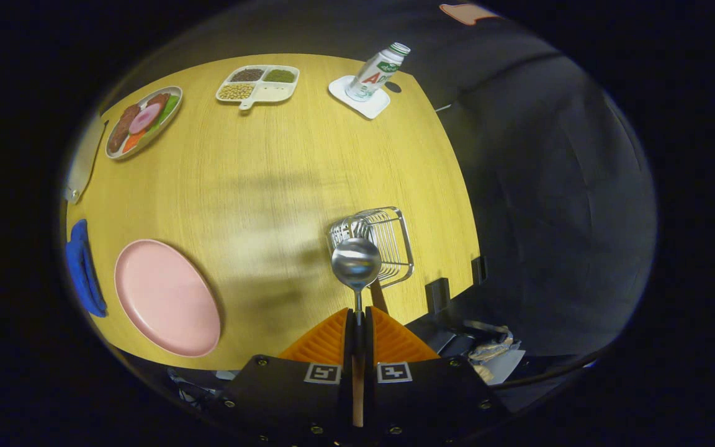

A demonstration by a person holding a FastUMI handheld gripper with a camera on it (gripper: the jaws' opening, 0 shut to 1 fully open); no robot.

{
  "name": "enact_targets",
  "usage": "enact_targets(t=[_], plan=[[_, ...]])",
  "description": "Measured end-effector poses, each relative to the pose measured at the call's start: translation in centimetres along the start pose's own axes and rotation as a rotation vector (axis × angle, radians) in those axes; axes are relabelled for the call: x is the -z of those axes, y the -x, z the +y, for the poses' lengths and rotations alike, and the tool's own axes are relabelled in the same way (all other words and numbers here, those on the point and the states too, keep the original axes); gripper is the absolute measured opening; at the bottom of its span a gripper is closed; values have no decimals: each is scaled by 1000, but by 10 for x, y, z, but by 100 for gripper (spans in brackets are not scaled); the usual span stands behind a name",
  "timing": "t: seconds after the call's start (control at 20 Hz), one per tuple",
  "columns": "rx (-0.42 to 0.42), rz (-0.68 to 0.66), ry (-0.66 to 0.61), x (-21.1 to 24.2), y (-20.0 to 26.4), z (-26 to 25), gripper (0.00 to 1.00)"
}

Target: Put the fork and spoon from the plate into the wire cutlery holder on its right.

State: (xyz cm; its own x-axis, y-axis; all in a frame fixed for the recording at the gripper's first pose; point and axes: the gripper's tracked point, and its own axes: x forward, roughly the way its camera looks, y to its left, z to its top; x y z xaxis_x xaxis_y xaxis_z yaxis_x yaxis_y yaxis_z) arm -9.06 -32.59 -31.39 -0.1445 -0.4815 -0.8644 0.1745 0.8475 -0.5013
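Gripper [357,320] clamped on the spoon [356,263] by its handle — bowl hanging over the wire holder [388,239], lined up for dropping in.

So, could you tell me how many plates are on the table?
2: a pink plate left of the gripper, which grips the spoon, and a food plate at the far left.

The spoon [356,263] handle is hidden between the closed gripper [357,323] fingers. Its bowl covers the wire holder's [388,239] near rim. A blue object [82,267] at nine o'clock is cut off.
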Motion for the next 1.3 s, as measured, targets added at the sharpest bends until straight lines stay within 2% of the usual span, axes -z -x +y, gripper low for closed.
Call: enact_targets(t=[0.4,0.5,0.55,0.65,0.7,1.1,1.3], plan=[[-13,46,7,-11,-24,-26,7],[1,41,22,-10,-30,-37,15],[-4,35,21,-13,-30,-35,15],[-13,21,12,-16,-29,-36,32],[-10,17,14,-16,-27,-36,33],[-27,-25,21,-22,-19,-28,34],[-51,-202,-55,-49,0,-24,34]])
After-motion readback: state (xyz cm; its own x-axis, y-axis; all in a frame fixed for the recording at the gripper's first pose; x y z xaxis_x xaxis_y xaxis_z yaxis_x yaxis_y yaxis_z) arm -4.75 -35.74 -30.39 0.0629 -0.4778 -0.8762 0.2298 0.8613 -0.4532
